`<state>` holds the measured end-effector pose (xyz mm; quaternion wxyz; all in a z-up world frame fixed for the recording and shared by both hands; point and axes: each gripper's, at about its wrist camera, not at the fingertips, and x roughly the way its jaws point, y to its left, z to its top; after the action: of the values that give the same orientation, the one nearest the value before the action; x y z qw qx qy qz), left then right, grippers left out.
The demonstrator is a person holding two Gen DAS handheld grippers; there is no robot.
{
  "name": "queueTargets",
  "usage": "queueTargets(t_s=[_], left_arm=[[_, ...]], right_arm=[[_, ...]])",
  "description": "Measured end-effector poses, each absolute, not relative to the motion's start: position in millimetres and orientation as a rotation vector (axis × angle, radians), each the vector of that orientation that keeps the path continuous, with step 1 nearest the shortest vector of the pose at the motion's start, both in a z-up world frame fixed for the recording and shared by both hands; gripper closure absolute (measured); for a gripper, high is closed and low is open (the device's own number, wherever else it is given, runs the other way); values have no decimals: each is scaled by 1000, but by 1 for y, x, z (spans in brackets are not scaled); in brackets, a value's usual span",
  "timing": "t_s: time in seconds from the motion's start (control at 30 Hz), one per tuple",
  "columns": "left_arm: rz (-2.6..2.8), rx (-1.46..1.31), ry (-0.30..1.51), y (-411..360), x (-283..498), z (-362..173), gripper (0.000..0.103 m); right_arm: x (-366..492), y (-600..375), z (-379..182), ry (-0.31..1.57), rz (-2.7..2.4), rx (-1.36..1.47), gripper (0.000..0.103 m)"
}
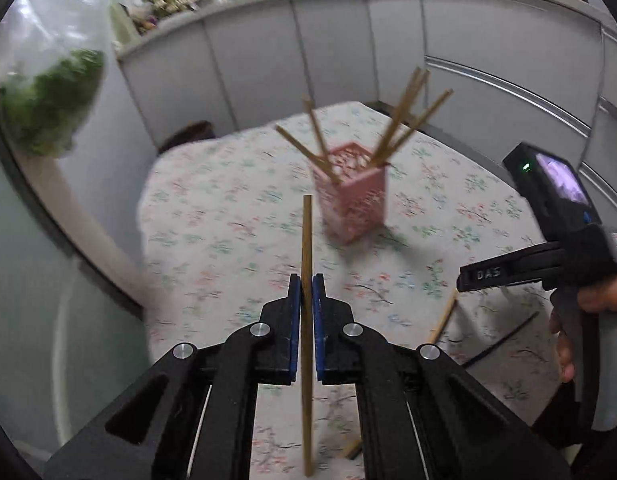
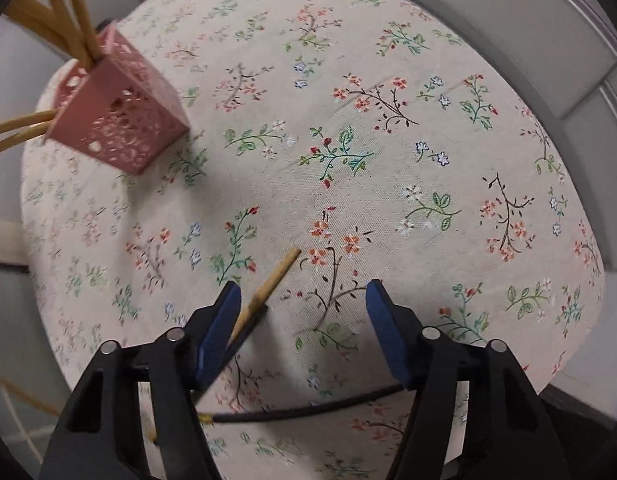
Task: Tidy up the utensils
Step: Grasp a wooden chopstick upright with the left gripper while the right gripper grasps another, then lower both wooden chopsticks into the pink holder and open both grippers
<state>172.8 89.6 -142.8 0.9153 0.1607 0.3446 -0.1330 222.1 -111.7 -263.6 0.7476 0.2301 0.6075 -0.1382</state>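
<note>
Left wrist view: my left fingers (image 1: 307, 292) are pinching one wooden chopstick (image 1: 307, 240) upright above the floral counter (image 1: 212, 216), facing the pink basket (image 1: 354, 196) bristling with chopsticks. My right fingers (image 2: 304, 300) are hanging half-spread around a loose chopstick (image 2: 274, 280); a black chopstick (image 2: 308, 410) is lying nearby.

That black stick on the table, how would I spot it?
Start at the floral tablecloth, then drop to the right gripper hovering open above it. The black chopstick lies flat just below, next to a wooden chopstick. It is the only dark one; all others are pale wood.
</note>
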Motion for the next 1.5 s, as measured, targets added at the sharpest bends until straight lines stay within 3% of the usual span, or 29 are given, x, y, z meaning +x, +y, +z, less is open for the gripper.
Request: queueTargets(t_s=[0.13,0.23,0.4,0.63,0.93,1.5], left_arm=[[-254,276,653,106,162,-127,98],[-249,265,624,109,158,-121,98],[-244,230,601,116,155,-116,98],[-242,157,579,128,147,-104,98],[-308,16,508,134,132,-81,98],[-432,-93,423,81,150,1,98]], right_arm=[[229,-100,-269,1321,-399,521,44],[230,-90,-268,1305,-461,516,52],[226,-81,-266,1259,-466,542,91],[205,-89,-257,1086,-244,716,94],[119,-94,-144,660,2,464,95],[80,-145,-35,464,65,359,98]])
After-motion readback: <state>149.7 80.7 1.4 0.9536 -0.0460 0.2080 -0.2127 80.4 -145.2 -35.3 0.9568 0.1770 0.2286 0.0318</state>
